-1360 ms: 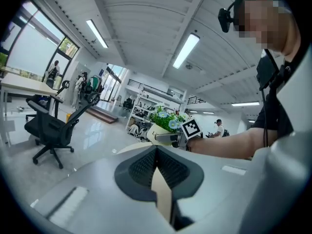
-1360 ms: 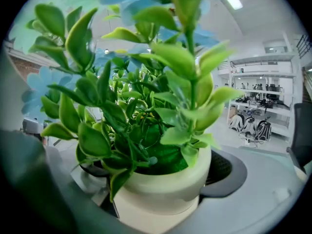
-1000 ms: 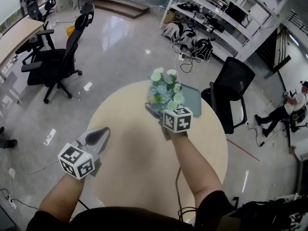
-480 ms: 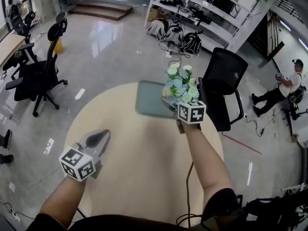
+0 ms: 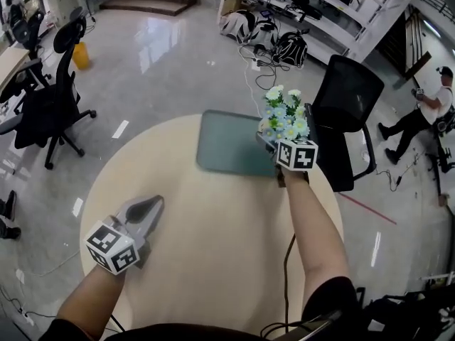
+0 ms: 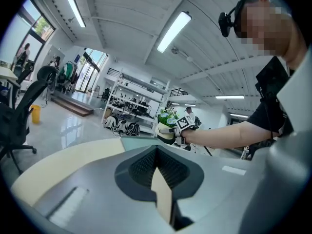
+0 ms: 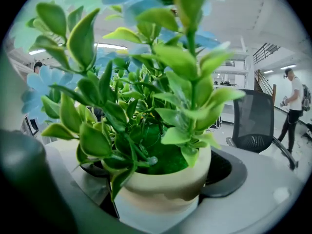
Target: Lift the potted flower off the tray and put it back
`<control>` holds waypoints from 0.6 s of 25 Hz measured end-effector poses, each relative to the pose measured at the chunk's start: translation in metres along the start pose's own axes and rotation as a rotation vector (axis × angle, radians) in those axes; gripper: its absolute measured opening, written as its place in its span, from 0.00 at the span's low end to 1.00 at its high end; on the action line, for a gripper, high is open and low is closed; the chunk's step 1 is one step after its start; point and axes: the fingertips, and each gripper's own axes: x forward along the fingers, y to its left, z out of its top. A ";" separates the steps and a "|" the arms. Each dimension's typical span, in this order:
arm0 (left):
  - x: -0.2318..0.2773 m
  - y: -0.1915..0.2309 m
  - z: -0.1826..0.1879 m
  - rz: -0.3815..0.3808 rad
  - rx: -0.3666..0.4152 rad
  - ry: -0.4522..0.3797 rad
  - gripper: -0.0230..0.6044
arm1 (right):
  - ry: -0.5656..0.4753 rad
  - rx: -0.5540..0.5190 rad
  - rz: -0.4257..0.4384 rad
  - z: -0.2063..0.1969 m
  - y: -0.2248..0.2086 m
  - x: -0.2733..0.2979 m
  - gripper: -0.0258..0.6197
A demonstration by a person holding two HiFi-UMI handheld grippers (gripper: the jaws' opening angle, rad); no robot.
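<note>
- Right gripper (image 5: 279, 142) is clamped on the potted flower (image 5: 283, 114), which it has carried rightward in the last second. It is now held just past the bare tray's (image 5: 224, 144) right edge.
- Left gripper (image 5: 146, 206) is closed on nothing, over the worktop (image 5: 206, 233).
- The lift looks done; the return remains.

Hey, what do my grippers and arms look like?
The left gripper and right gripper are grey with dark ribbed fingers, each bearing a white cube of black square markers. Sleeves are short and black; a dark cable hangs by the right arm.
</note>
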 end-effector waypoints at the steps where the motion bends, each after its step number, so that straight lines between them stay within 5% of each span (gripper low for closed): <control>1: 0.002 0.004 -0.003 0.003 -0.005 0.005 0.03 | 0.007 0.001 -0.005 -0.004 -0.004 0.008 0.91; 15: 0.014 0.032 -0.028 0.009 -0.028 0.029 0.03 | 0.133 0.001 -0.115 -0.059 -0.056 0.061 0.91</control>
